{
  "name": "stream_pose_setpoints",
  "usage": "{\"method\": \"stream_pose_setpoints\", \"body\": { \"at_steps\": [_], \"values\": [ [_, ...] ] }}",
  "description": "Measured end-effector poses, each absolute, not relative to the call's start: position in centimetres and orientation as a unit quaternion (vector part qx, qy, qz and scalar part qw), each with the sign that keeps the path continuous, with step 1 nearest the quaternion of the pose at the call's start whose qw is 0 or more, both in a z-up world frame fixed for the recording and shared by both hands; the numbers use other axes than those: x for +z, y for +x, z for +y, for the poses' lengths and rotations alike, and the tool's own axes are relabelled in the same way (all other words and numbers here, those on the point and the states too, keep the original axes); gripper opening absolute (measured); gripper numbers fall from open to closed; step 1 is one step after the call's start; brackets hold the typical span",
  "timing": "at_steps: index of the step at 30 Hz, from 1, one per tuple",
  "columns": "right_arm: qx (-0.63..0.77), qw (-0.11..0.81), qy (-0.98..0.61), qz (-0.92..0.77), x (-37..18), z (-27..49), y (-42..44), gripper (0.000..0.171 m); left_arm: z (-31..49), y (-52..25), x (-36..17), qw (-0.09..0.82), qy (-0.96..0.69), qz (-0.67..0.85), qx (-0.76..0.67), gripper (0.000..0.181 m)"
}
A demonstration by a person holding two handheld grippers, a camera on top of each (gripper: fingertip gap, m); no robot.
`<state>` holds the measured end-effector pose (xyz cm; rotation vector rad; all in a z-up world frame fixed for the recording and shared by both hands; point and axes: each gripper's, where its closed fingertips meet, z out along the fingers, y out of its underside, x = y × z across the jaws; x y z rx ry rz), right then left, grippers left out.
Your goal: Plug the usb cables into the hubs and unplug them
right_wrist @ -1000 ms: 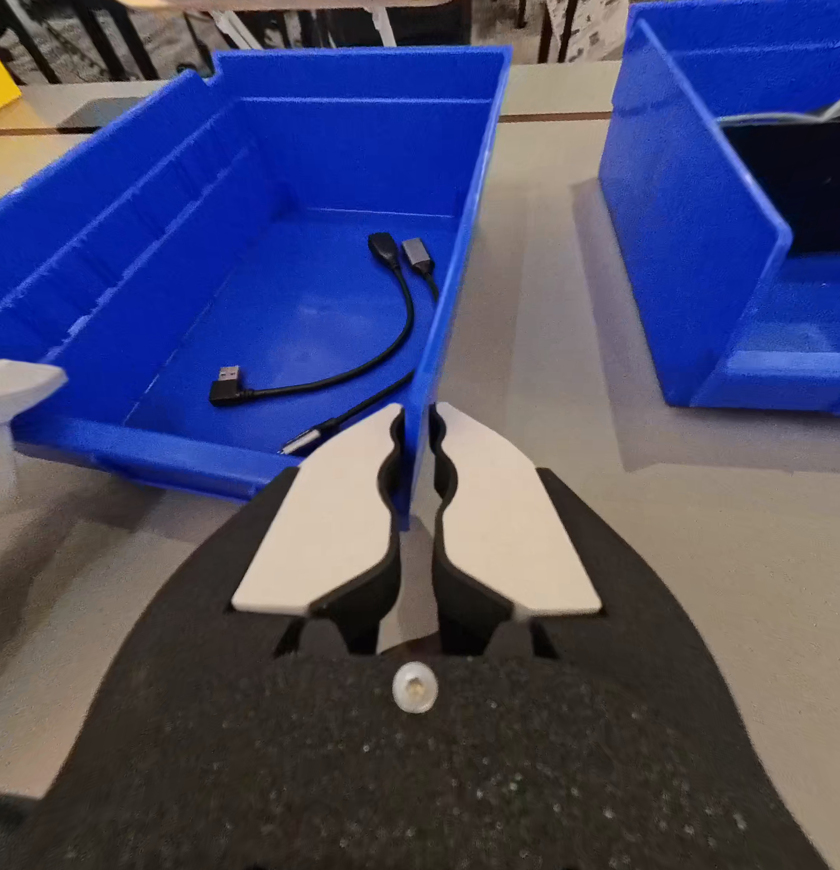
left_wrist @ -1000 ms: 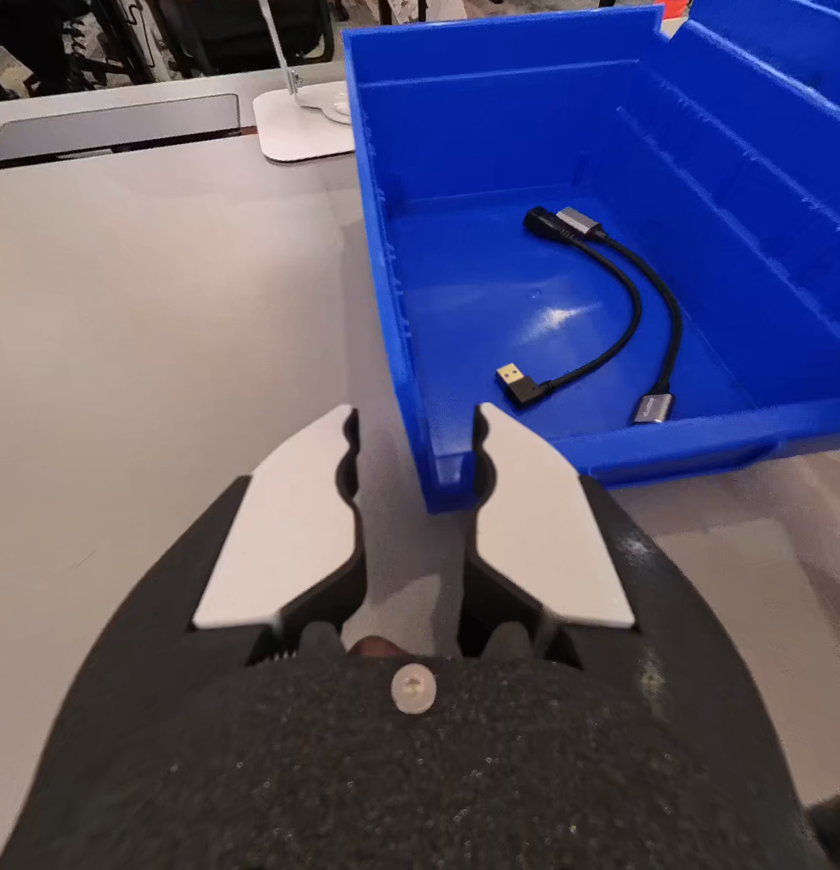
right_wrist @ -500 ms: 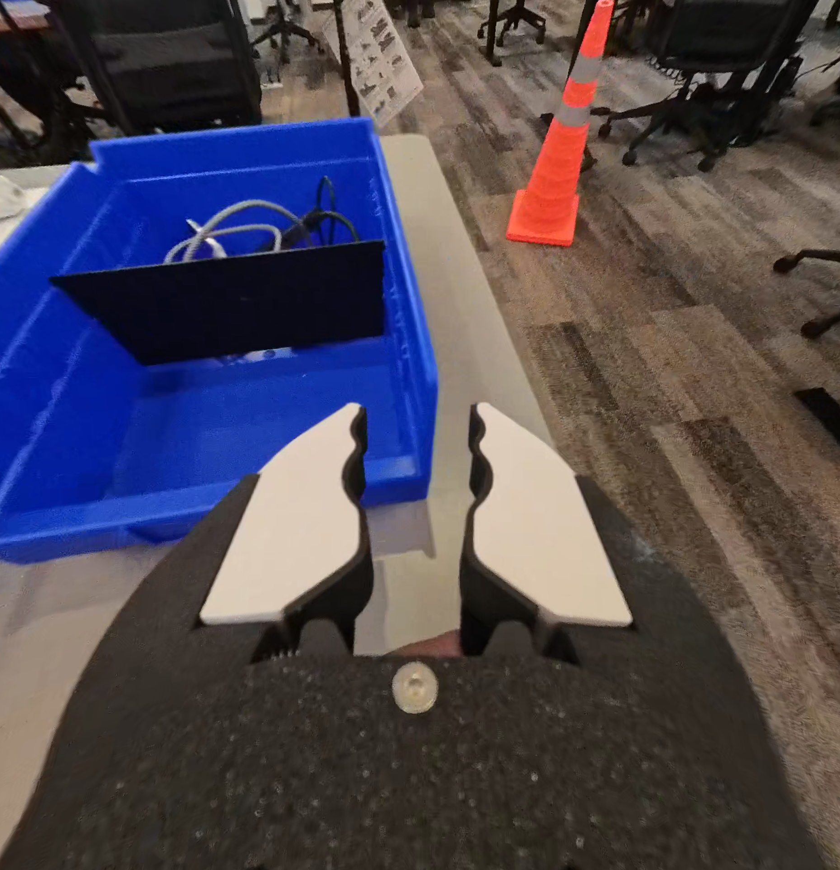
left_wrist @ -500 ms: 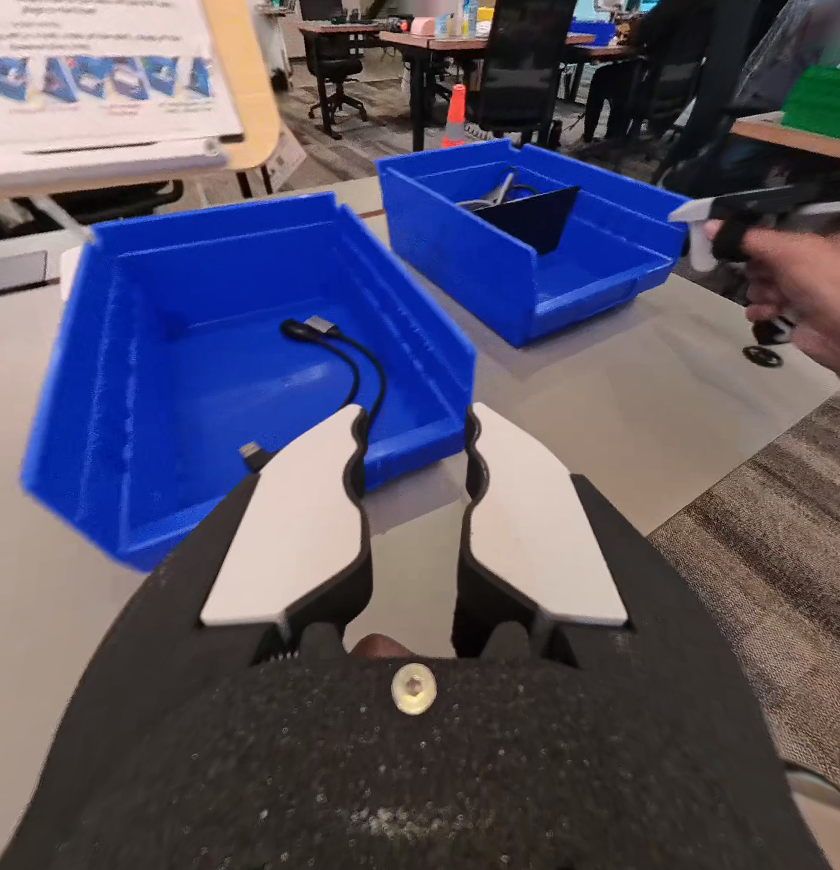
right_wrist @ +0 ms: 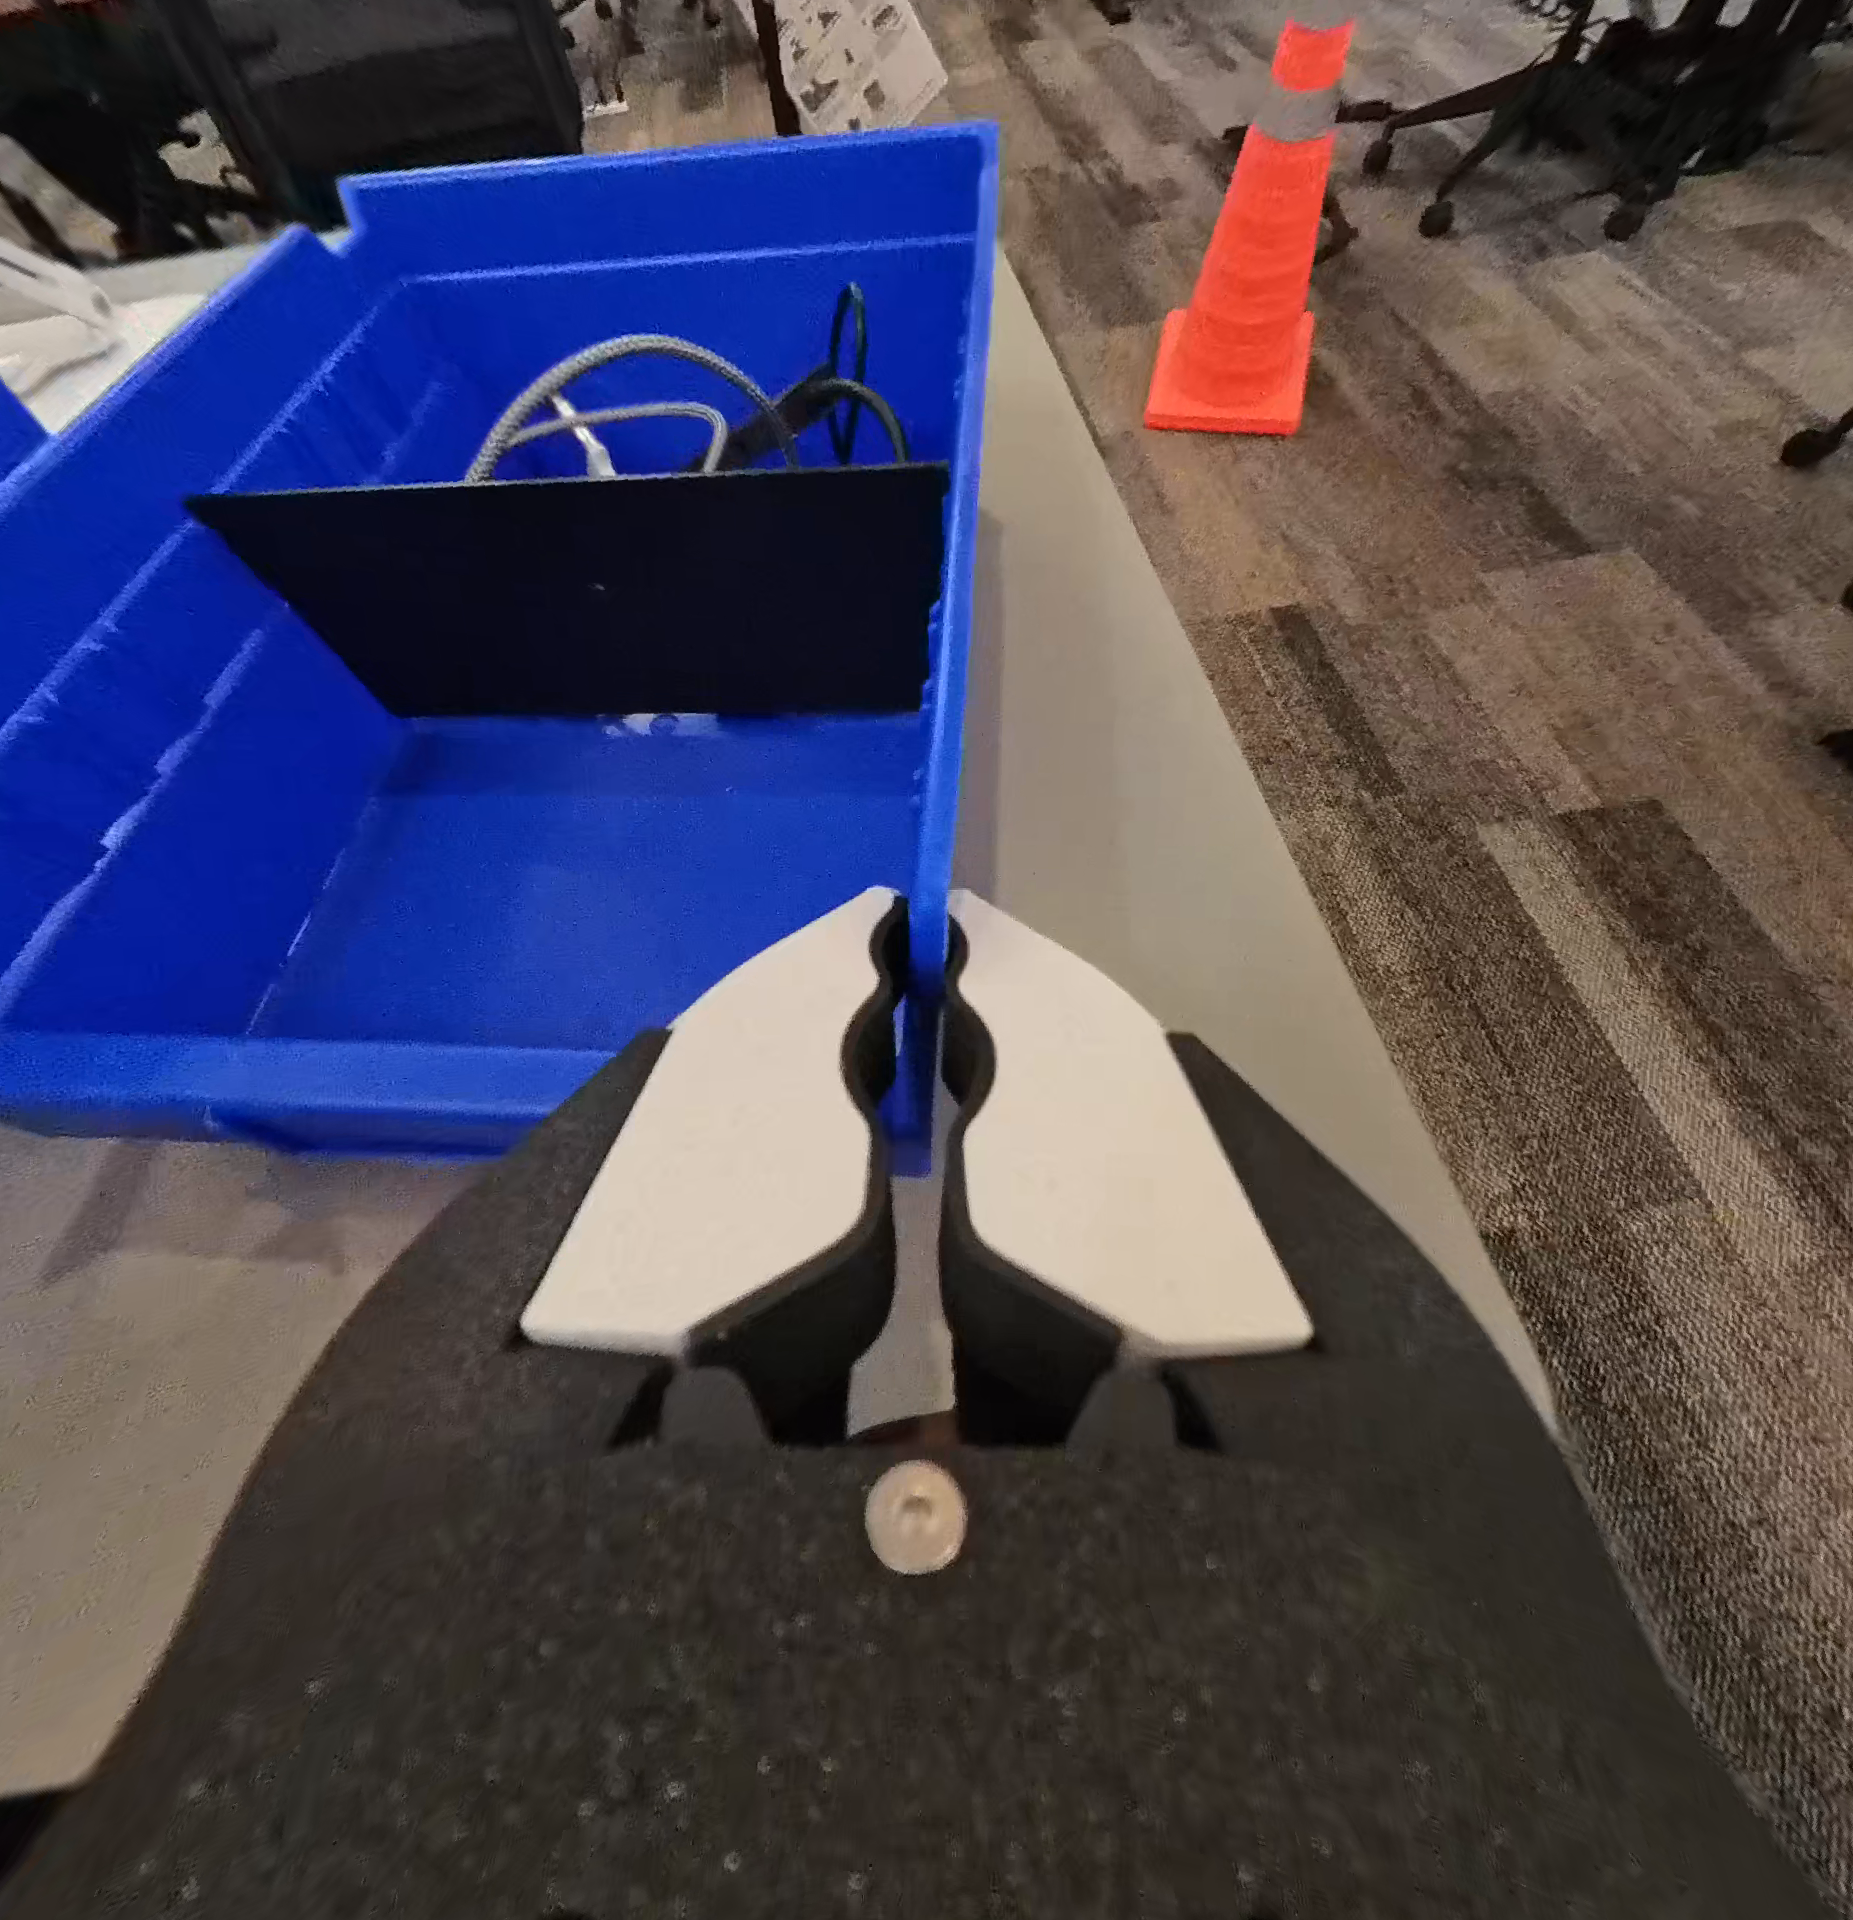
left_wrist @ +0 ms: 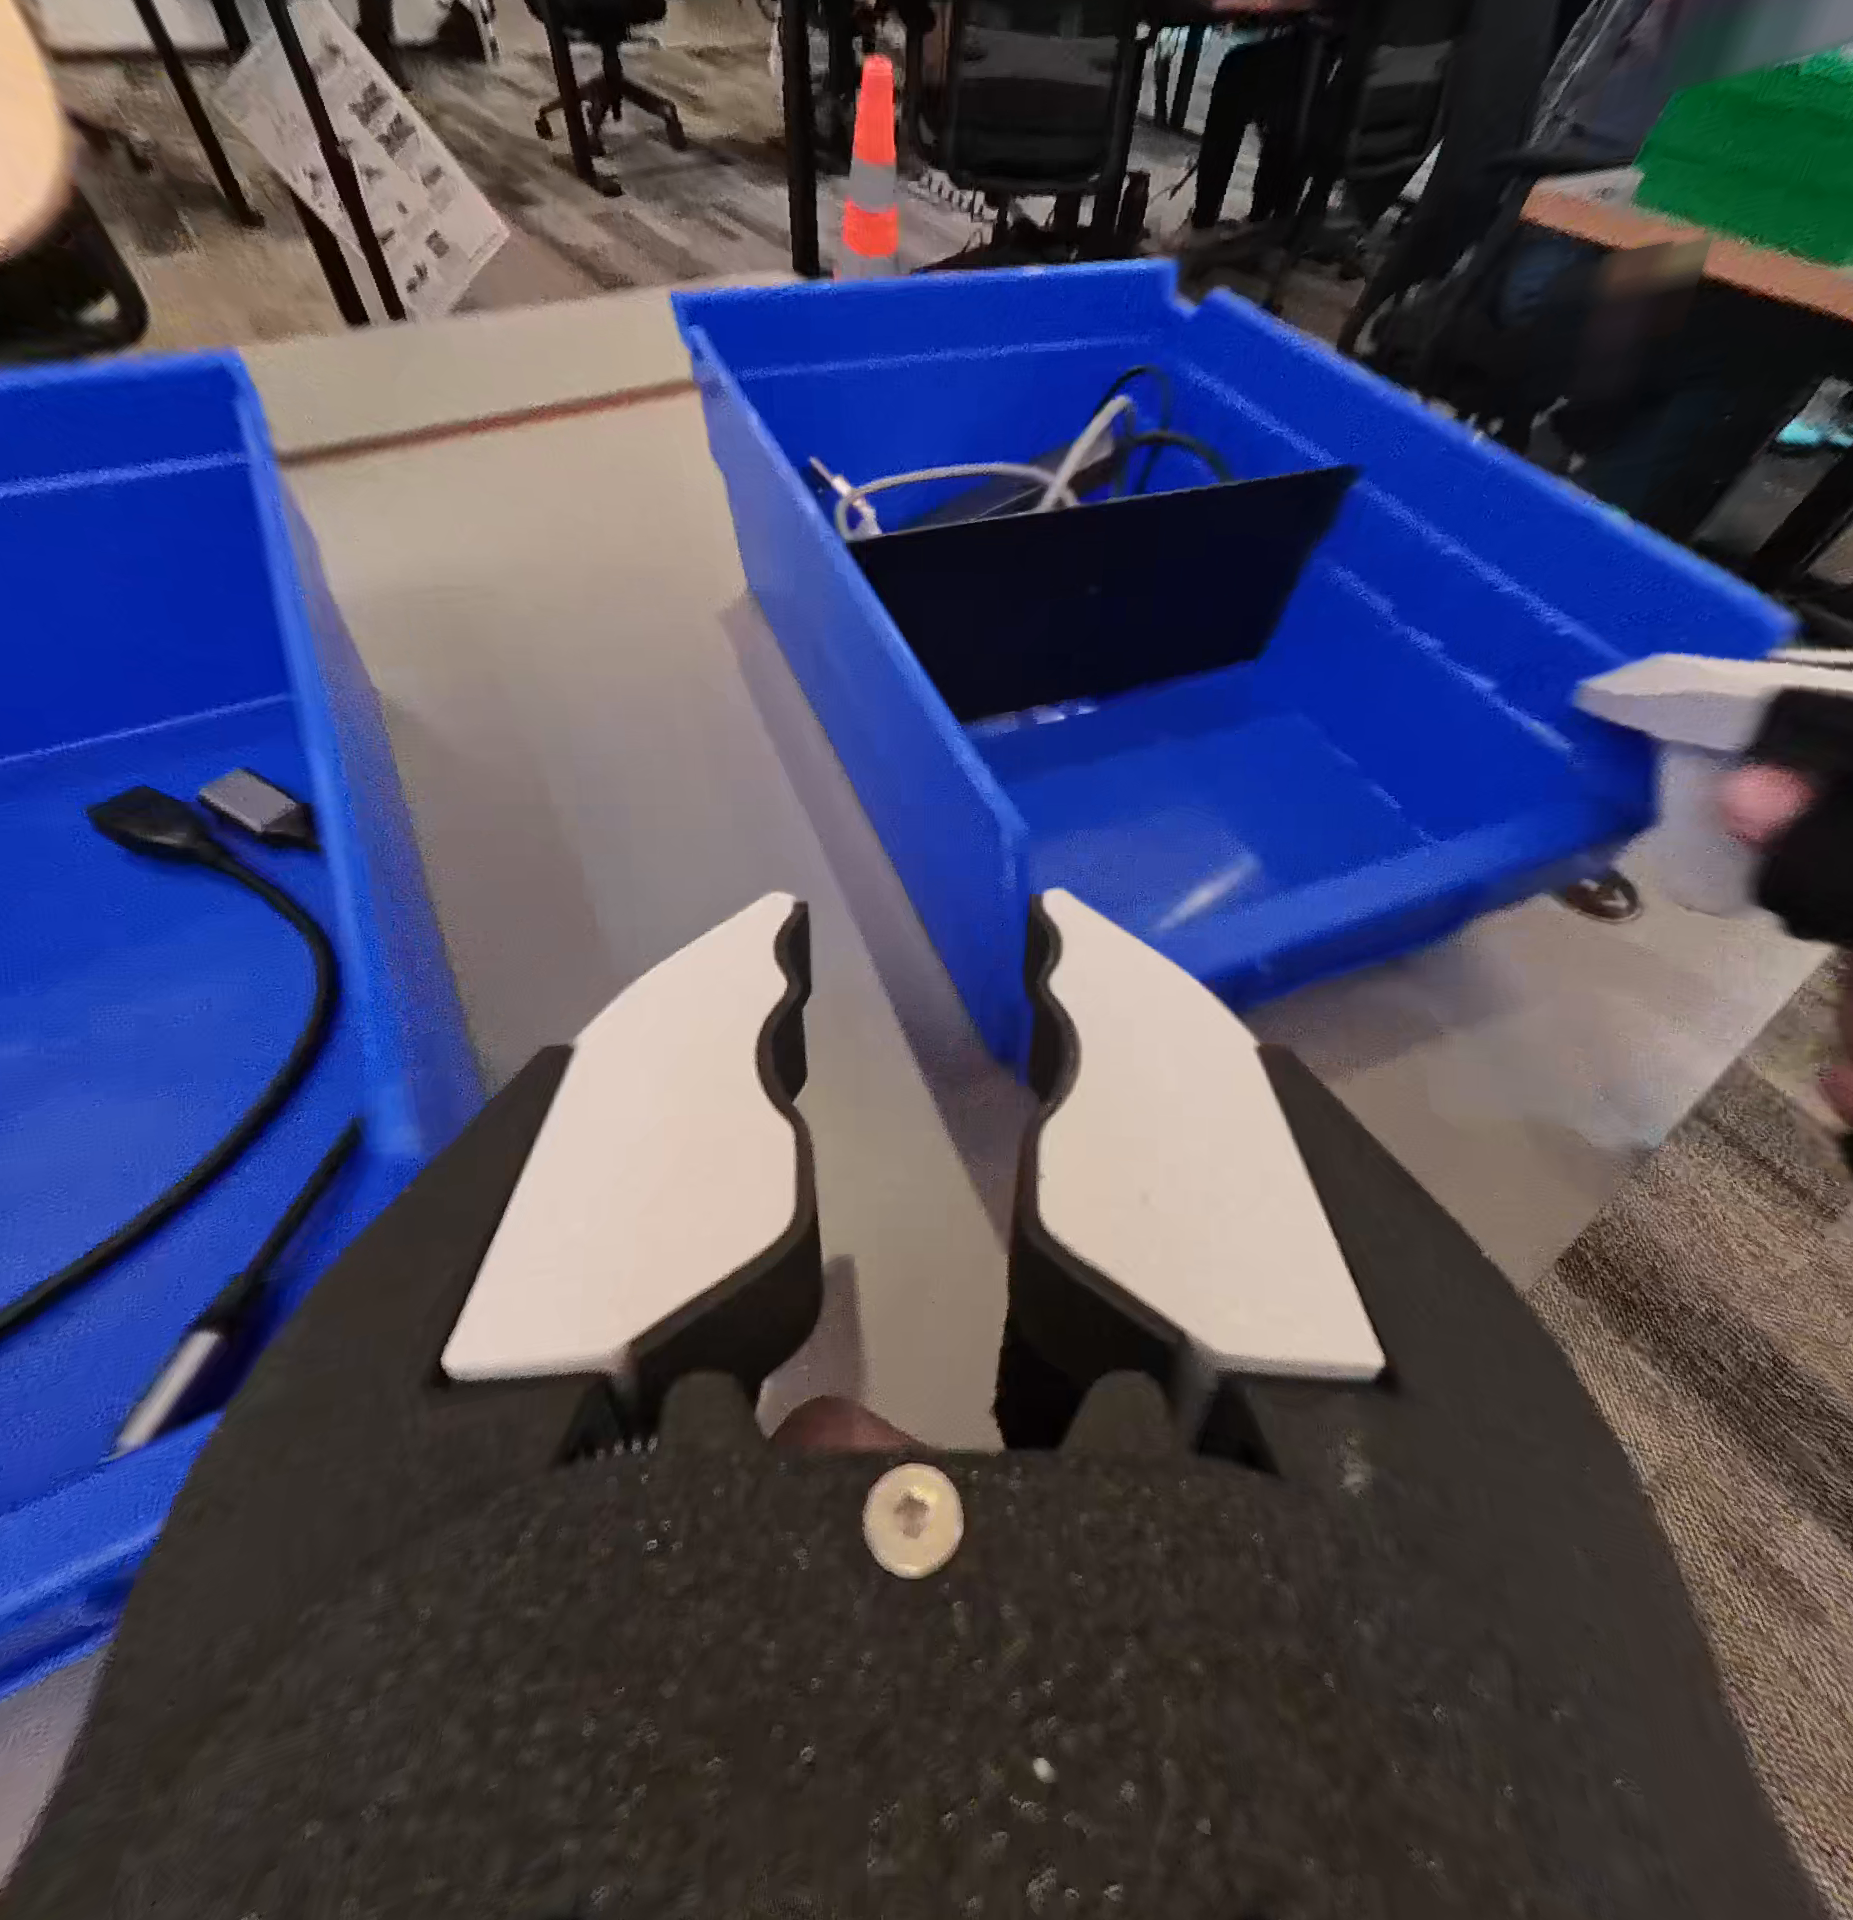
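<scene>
Right wrist view shows the counter (right_wrist: 1098,748) carrying the divided blue bin (right_wrist: 153,748), and the right tongs (right_wrist: 917,914) are clenched on the near end of its right-hand wall, the blue edge pinched between the white pads. That wall runs straight away from the tongs along their own line, so any pull or slide of the bin would follow that axis. A dark divider (right_wrist: 589,592) stands across the bin; behind it, in the far compartment, lies a tangle of grey braided and black cables (right_wrist: 631,416). Whether a hub sits among them I cannot tell. The near compartment looks bare.

Left wrist view has the left tongs (left_wrist: 914,914) released and holding nothing, hovering over the strip of counter (left_wrist: 548,644) between the two bins, nearer the divided bin's front left corner. To their left, well apart from the pads, the second blue bin (left_wrist: 309,665) holds two short black usb cables (left_wrist: 298,1039), which arc from connectors at the far end back toward the tongs. For those the left tongs are plainly the nearer.
</scene>
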<state>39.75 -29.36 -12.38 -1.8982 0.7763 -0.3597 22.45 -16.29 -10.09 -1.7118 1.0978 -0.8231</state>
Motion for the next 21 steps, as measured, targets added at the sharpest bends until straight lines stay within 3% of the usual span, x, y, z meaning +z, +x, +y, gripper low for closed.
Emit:
{"method": "stream_pose_setpoints", "body": {
  "at_steps": [5,9,13,21],
  "values": [
    [-0.173,0.513,-0.761,0.358,-12.3,-33.5,36.3,0.002,-19.1,24.3,-12.5,0.424,-0.7,0.456,-0.349,0.039],
    [-0.2,0.52,-0.746,0.365,-12.1,-33.9,34.9,0.003,-18.2,24.2,-12.7,0.448,-0.717,0.434,-0.31,0.018],
    [-0.249,0.543,-0.715,0.364,-9.4,-33.7,34.0,0.003,-17.6,23.4,-10.0,0.465,-0.707,0.408,-0.342,0.003],
    [-0.259,0.621,-0.664,0.325,0.1,-29.5,30.5,0.002,-13.8,18.4,0.2,0.563,-0.653,0.361,-0.355,0.003]
  ]
}}
